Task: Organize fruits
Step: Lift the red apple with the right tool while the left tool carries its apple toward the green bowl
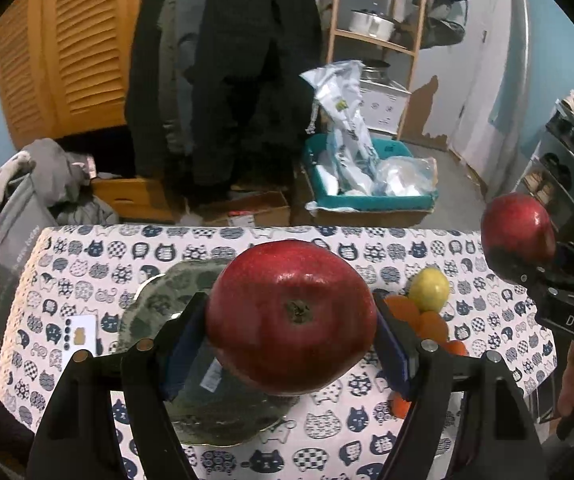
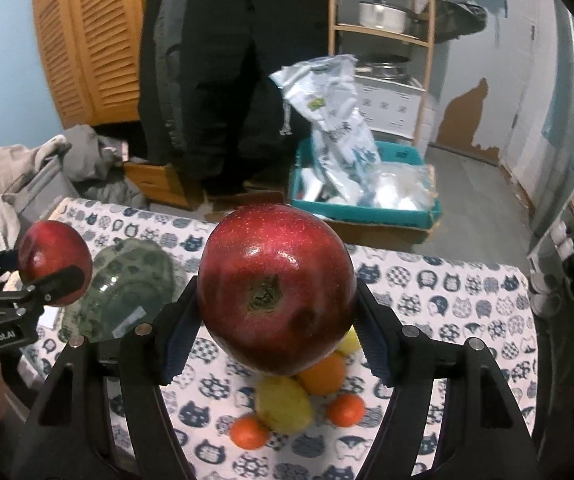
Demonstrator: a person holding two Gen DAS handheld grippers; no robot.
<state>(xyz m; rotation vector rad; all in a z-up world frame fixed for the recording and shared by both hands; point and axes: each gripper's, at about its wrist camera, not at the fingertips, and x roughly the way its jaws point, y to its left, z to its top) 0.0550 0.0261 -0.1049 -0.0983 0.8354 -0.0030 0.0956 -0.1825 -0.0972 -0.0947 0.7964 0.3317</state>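
Observation:
My left gripper is shut on a red apple and holds it above a green glass plate on the cat-print tablecloth. My right gripper is shut on a second red apple, held above a pile of fruit: a yellow lemon and several oranges. In the left wrist view the right gripper's apple shows at the right edge, with a lemon and oranges below. In the right wrist view the left gripper's apple hangs over the plate.
A white card lies left of the plate. Beyond the table's far edge stand a teal bin of plastic bags, cardboard boxes, hanging dark coats, a wooden shelf with pots and a pile of clothes at left.

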